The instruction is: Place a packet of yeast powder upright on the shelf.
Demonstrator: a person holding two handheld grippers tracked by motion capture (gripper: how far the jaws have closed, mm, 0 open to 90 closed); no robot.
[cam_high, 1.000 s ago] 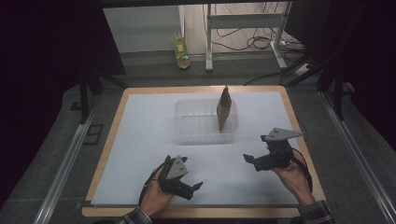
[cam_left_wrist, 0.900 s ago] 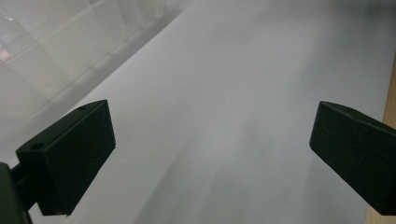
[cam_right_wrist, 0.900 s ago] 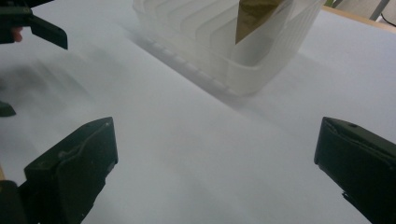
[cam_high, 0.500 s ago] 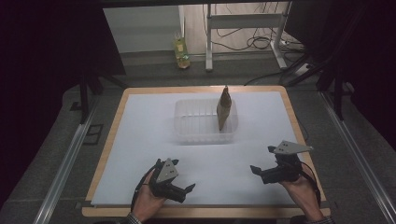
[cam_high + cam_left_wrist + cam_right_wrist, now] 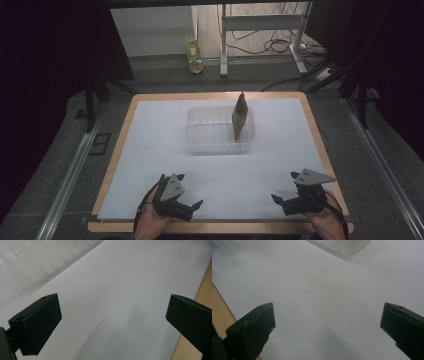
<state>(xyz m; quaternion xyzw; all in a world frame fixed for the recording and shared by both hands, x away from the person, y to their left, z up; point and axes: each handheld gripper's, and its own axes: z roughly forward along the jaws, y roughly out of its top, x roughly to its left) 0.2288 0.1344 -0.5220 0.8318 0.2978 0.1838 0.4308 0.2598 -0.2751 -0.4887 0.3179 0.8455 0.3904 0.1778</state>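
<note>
A clear plastic container point(image 5: 212, 135) sits on the white sheet point(image 5: 160, 140), toward the far middle. A brown, cone-shaped object point(image 5: 240, 116) stands upright in its right end. My left gripper point(image 5: 189, 190) rests near the front edge at the left, open and holding nothing. My right gripper point(image 5: 283, 186) is near the front edge at the right, also open and holding nothing. In the left gripper view the jaws of the left gripper point(image 5: 112, 325) stand wide apart over bare sheet, with the container point(image 5: 30, 262) blurred at the upper left. In the right gripper view the right gripper point(image 5: 327, 327) is spread wide; the container point(image 5: 344, 245) is at the top.
A wooden border point(image 5: 320, 145) frames the sheet and shows beside the jaws point(image 5: 200, 290) point(image 5: 219, 310). On the floor beyond the table are a yellow-green bottle point(image 5: 194, 55), a metal stand point(image 5: 260, 22) and cables point(image 5: 275, 47). Metal rails point(image 5: 70, 175) run along both sides.
Both grippers have drawn back toward the near edge of the table, away from the container. Both stay open. The container and brown object have not moved.
</note>
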